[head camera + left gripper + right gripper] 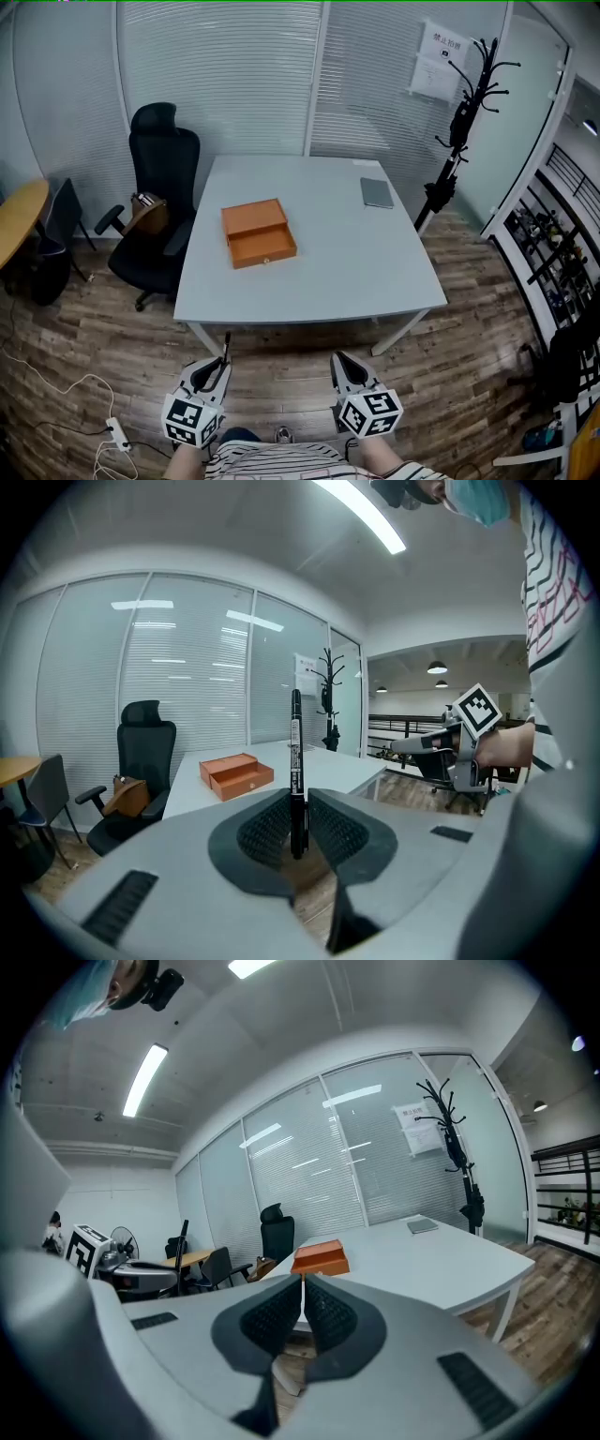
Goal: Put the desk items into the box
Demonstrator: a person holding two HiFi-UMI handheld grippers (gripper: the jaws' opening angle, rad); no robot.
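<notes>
Two grippers show at 6 o'clock in the head view, both over the wooden floor and short of the grey table (319,281); the left gripper (222,360) has its jaws clamped on a black pen (296,761), which its own view shows standing upright between the ribbed pads, gripped near its lower end, with most of its length rising toward 12 o'clock above the jaw tips; the right gripper (339,360) has its jaws pressed together with nothing between them, as the right gripper view shows; the orange box (258,232) sits on the table well apart from both grippers, at about 12 o'clock from the left one and 11 o'clock from the right one; in the left gripper view it lies at 10 o'clock of the pen, beyond it on the tabletop; a flat grey item (377,192) rests on the table at 2 o'clock of the box, near the far edge; a black office chair (155,202) stands at 9 o'clock of the table, and a black coat stand (459,122) at 2 o'clock.
</notes>
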